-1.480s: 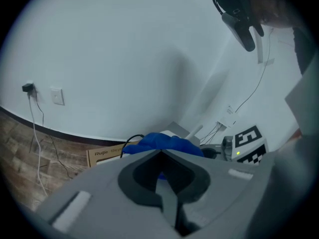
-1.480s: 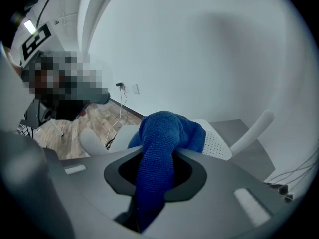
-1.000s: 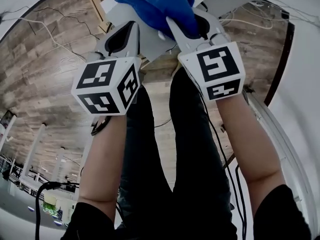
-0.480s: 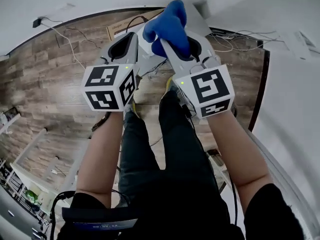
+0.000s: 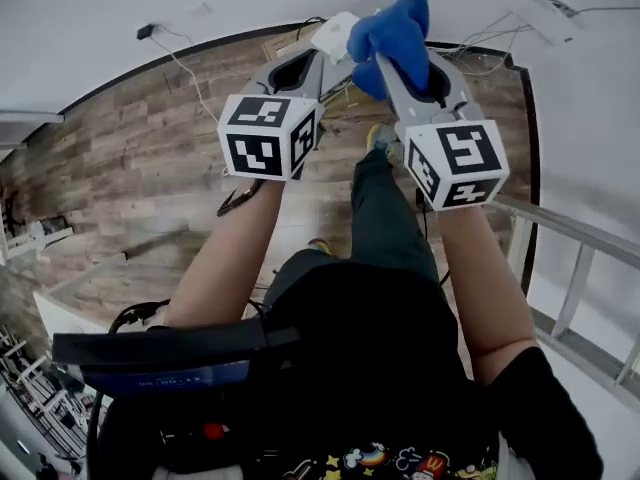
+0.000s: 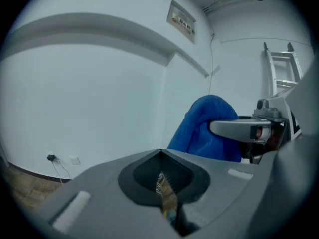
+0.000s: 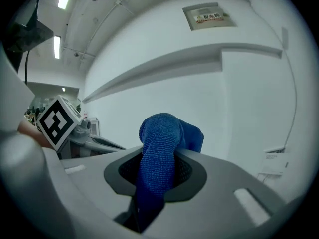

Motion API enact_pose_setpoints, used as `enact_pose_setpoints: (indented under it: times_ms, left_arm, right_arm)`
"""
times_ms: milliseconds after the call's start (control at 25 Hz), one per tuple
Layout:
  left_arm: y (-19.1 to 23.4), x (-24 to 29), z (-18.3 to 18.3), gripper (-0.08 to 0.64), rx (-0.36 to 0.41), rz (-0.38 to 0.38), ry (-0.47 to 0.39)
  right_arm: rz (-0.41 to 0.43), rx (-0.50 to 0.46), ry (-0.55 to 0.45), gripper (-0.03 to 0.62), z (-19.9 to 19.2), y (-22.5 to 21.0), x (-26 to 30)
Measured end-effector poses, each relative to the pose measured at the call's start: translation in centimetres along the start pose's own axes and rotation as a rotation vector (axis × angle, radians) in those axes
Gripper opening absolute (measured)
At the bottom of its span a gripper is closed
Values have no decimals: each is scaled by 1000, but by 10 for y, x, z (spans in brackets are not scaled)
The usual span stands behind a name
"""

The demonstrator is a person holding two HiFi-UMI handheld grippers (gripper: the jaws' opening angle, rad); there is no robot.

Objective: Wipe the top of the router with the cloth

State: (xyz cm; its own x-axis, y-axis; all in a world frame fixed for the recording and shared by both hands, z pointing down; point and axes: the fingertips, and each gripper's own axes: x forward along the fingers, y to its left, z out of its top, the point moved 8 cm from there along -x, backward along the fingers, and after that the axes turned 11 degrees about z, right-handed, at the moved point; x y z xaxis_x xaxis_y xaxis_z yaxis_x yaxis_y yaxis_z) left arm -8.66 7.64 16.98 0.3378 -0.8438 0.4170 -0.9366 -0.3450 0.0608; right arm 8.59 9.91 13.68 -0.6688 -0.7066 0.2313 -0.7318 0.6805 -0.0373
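1. Position: the cloth [image 5: 388, 33] is clamped in the right gripper [image 5: 408, 68]. The person holds it up before a white wall [image 7: 164, 78]. In the head view it sits at 12 to 1 o'clock.
2. Axis: in the right gripper view the cloth [image 7: 160, 143] runs lengthwise from 6 o'clock, deep between the jaws, up to 12 o'clock. Its free end folds over and droops toward 3 o'clock.
3. Appearance: the cloth is a uniform bright blue with a fine looped weave. It is bunched into a thick rounded roll, not spread flat.
4. Right gripper [image 7: 155, 180]: the jaws are closed on the cloth, which fills the dark recess between the smooth grey plastic fingers.
5. Left gripper [image 6: 162, 178]: the jaws are together with nothing held. From here the cloth [image 6: 207, 126] shows at 1 to 2 o'clock, just beside.
6. Left gripper [image 5: 300, 68], head view: level with the right gripper and at its 9 o'clock. Each carries a cube of black-and-white square markers.
7. Router: I cannot identify it in any view. A white flat item [image 5: 335, 36] lies at 12 o'clock beyond the left jaws, and I cannot tell what it is.
8. Surroundings: a wood-plank floor [image 5: 130, 168] is below, and a metal ladder [image 6: 281, 68] stands at 2 o'clock in the left gripper view.
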Motion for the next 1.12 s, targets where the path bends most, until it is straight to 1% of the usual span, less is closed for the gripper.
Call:
enact_pose_setpoints:
  times_ms: [120,240,320,400,600,720,880,1120]
  left_arm:
    - [-2,-128,-14,0,19,-12,-68]
    - [-1,-250,-14,2,-21,-21,-138]
    - [1,-320,0,2,-40,0,-190]
    - [2,-354,13,2,-63,12,-218]
    - [4,-351,27,0,-76,70,-246]
    - [7,-347,40,2,-66,88,-276]
    - [3,-336,53,1,-41,73,-279]
    - [-16,-322,51,0,-26,41,-241]
  right_arm:
    - [7,43,-47,107,6,110,-63]
    - [51,66,-51,107,30,209,-114]
    - [61,61,-67,107,60,257,-143]
    - [55,47,-85,107,81,276,-161]
    - [78,22,-111,107,89,255,-165]
    - [55,3,-126,104,92,246,-166]
    - [14,-7,-148,101,98,240,-162]
    - [-29,-16,-129,100,100,238,-164]
